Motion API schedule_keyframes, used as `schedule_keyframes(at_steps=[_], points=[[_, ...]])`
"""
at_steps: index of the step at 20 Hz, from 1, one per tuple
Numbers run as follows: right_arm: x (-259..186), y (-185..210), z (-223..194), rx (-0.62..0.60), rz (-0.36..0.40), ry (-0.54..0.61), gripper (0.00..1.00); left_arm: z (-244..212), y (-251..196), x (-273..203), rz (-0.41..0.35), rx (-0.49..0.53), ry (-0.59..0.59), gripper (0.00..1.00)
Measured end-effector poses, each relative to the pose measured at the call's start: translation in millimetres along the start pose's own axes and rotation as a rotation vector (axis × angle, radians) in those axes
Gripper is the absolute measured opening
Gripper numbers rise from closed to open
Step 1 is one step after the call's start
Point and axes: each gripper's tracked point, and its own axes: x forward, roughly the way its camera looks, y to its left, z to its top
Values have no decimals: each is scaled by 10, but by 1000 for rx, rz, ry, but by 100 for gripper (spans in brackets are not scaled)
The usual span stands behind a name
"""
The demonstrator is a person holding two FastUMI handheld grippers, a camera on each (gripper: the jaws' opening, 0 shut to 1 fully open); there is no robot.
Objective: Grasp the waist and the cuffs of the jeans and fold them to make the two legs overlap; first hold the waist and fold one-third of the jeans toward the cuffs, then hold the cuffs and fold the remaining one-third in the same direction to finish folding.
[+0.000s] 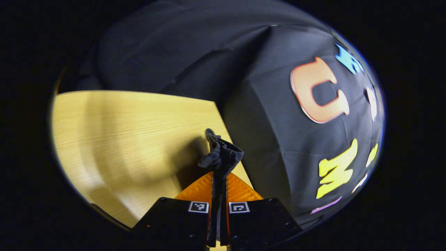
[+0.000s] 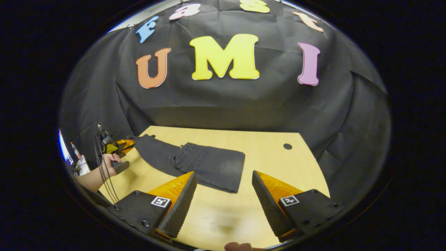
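1. Left gripper view: the left tongs (image 1: 218, 164) pinch a bunched edge of the jeans (image 1: 221, 153), likely the cuffs, raised for folding.
2. Right tongs (image 2: 223, 188) gape wide, holding nothing.
3. Jeans (image 2: 205, 164) lie mid-frame on the desk (image 2: 278, 164).

My left claw (image 1: 218, 174) is clamped tight on a bunched end of the dark jeans (image 1: 220, 155); I see the cloth sticking up past the tips in a crumpled knot. Beneath and to the left lies the pale wood surface (image 1: 122, 139), its corner edge running just beside the knot.
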Motion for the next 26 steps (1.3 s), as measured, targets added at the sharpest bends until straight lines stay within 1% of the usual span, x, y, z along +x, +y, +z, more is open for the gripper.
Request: schedule_keyframes(at_steps=[1, 2, 5, 6, 7, 8, 9, 12, 13, 14, 16, 17, 19, 20, 21, 23, 24, 26], points=[[-42, -15, -12, 6, 2, -9, 94, -40, -211, -41, -23, 64, 3, 7], [-66, -56, -13, 14, -1, -18, 98, -104, -402, -65, -40, 129, 1, 7], [-217, -175, 0, 42, -16, -39, 98, -380, -1075, -163, -125, 306, 1, 7], [-276, -228, 10, 47, -28, -48, 94, -510, -1295, -225, -156, 371, -1, 7], [-343, -295, 18, 54, -40, -57, 98, -638, -1494, -241, -187, 439, 1, 7], [-409, -371, 21, 63, -56, -64, 98, -811, -1673, -235, -213, 513, 3, 7], [-478, -473, -14, 78, -70, -66, 98, -991, -1773, -396, -230, 583, 7, 7], [-651, -718, -31, 134, -121, -80, 98, -1636, -2043, -460, -293, 738, 35, 7], [-711, -833, -91, 147, -140, -83, 94, -1781, -2119, -488, -310, 776, 45, 7], [-753, -919, -141, 158, -159, -80, 94, -1979, -2170, -467, -322, 809, 62, 7], [-819, -1072, -274, 175, -194, -60, 94, -2373, -2119, -438, -330, 888, 83, 7], [-834, -1143, -344, 181, -209, -49, 94, -2539, -2055, -419, -322, 930, 82, 7], [-864, -1279, -489, 201, -239, -19, 94, -2911, -1916, -313, -314, 983, 116, 7], [-869, -1341, -551, 210, -251, -4, 98, -3072, -1849, -280, -307, 1006, 137, 7], [-862, -1381, -594, 217, -257, 9, 94, -3237, -1752, -236, -294, 1036, 154, 7], [-810, -1451, -651, 217, -268, 30, 94, -3453, -1571, -165, -266, 1067, 186, 7], [-785, -1468, -660, 215, -269, 38, 98, -3518, -1482, -114, -246, 1071, 200, 7], [-729, -1481, -669, 207, -262, 43, 98, -3594, -1310, -12, -205, 1045, 229, 7]])
